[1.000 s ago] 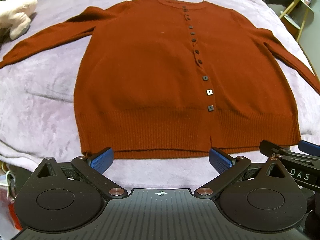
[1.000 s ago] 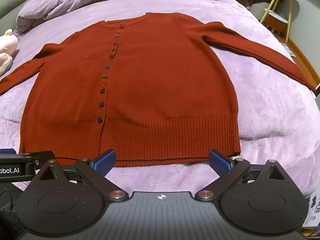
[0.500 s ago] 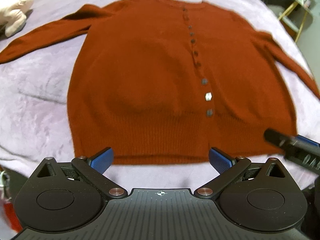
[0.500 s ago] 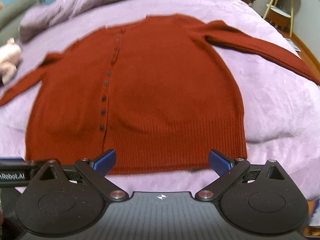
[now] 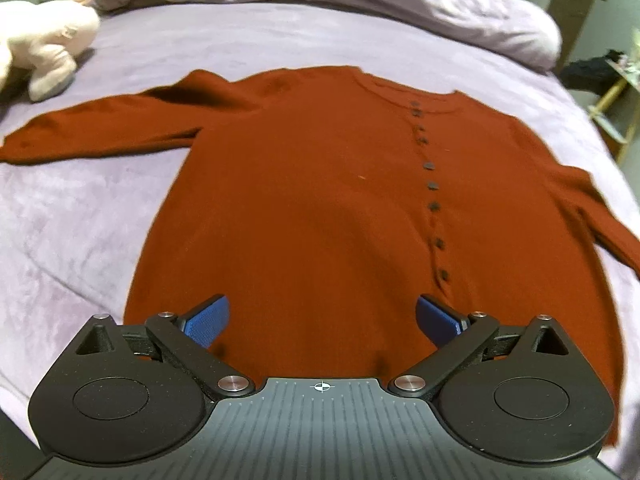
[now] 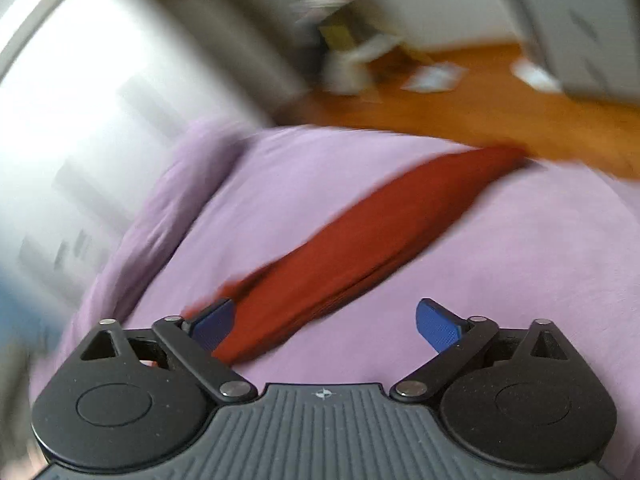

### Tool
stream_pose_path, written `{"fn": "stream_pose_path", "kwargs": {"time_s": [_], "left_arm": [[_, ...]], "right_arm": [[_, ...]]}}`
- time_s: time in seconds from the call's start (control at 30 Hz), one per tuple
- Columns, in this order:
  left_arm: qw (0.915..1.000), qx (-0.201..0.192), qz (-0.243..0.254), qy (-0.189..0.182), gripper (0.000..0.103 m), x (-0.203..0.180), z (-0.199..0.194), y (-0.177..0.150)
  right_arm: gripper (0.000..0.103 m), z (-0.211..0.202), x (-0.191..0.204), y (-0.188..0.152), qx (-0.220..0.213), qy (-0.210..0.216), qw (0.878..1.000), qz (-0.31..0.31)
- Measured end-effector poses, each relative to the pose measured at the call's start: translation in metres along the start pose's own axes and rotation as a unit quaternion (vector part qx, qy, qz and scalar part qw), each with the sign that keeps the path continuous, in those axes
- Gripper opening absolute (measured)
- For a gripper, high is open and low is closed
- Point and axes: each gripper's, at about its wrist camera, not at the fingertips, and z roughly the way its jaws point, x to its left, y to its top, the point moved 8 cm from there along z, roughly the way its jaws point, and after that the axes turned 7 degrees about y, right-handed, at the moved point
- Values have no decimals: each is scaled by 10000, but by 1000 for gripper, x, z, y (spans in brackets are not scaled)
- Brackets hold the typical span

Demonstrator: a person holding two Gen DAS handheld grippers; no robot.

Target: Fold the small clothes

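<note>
Here, cardigan point(image 5: 304, 208): spread flat, buttoned, on the bed point(image 5: 72, 216), ready for folding.
Left claw point(image 5: 322, 316): released, over the hem.
Right claw point(image 6: 324, 320): empty, jaws closing, near the sleeve point(image 6: 372, 232) by the bed's edge.

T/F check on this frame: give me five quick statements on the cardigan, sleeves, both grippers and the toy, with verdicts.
1. The cardigan lies flat and unfolded on the bed. True.
2. The left gripper is clamped on the hem. False: its jaws stand wide open over the lower part of the cardigan, gripping nothing.
3. The right wrist view shows a sleeve stretched out across the bed. True.
4. The right gripper is shut on that sleeve. False: its jaws are closing but stand wide apart; the sleeve runs past the left finger, not pinched.
5. The plush toy sits on the cardigan. False: it lies on the bed, apart from the cardigan.
</note>
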Motion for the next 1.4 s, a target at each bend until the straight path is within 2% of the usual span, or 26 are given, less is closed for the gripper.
{"fn": "stream_pose_path", "kwargs": {"time_s": [0.07,0.13,0.2,0.3,0.37,0.4,0.43,0.47,0.53,0.6,0.63,0.73,0.77,0.83,0.87,0.9,0.93,0.97,1.0,1.03,1.17,1.27,1.33,1.4], "left_arm": [[10000,71,45,-28,95,-2,6,3],[9998,150,91,-111,93,-7,12,4],[9996,194,124,-180,93,-10,18,5],[9991,258,99,-310,93,-13,24,5],[9983,296,58,-500,93,-16,24,6],[9977,298,42,-612,93,-18,23,7],[9968,278,34,-745,93,-19,22,9],[9957,246,51,-888,93,-21,20,12],[9931,168,101,-1157,93,-26,16,19],[9896,111,143,-1426,93,-33,11,28],[9870,82,165,-1595,93,-38,8,33],[9781,-65,164,-2076,94,-52,-2,51],[9756,-150,132,-2188,95,-56,-5,56],[9686,-274,-31,-2472,95,-61,-5,68],[9661,-257,-165,-2565,95,-62,-1,72],[9635,-174,-288,-2655,95,-61,6,74],[9615,-50,-398,-2719,94,-61,14,75],[9595,69,-481,-2774,93,-60,22,75],[9569,186,-559,-2845,92,-60,28,74],[9548,296,-640,-2887,90,-58,35,73],[9519,609,-698,-2921,82,-61,61,67],[9507,831,-646,-2919,79,-68,81,67],[9538,1033,-658,-2743,72,-71,97,64],[9543,1033,-719,-2712,70,-73,104,65]], "right_arm": [[77,15,-37,21,-139,-163,9966,795],[56,25,-63,32,-315,-251,9911,1266],[47,33,-83,42,-469,-307,9845,1662],[44,48,-95,48,-647,-183,9781,1971],[33,57,-97,51,-685,-152,9763,2049],[16,58,-99,53,-680,-251,9774,1988],[10,58,-101,58,-614,-487,9810,1772],[10,62,-93,62,-500,-815,9860,1364],[9,64,-63,68,-570,-1209,9899,472],[9,60,-7,65,-786,-1196,9863,-821],[9,59,28,56,-825,-927,9826,-1383],[9,53,133,7,-585,434,9639,-2561],[9,50,171,-22,-396,1038,9486,-2962],[9,45,222,-78,9,1894,9153,-3554],[10,46,237,-106,240,2180,9016,-3728],[17,47,247,-130,488,2356,8917,-3834],[29,51,251,-159,842,2492,8826,-3897],[35,56,249,-177,1112,2497,8804,-3874],[40,63,241,-196,1414,2421,8834,-3755],[40,70,229,-209,1685,2272,8920,-3527],[40,87,169,-215,2131,1625,9309,-2483],[34,84,131,-215,2161,1285,9412,-2256],[33,78,117,-209,2138,1350,9439,-2123],[33,76,115,-208,2117,1348,9461,-2046]]}}
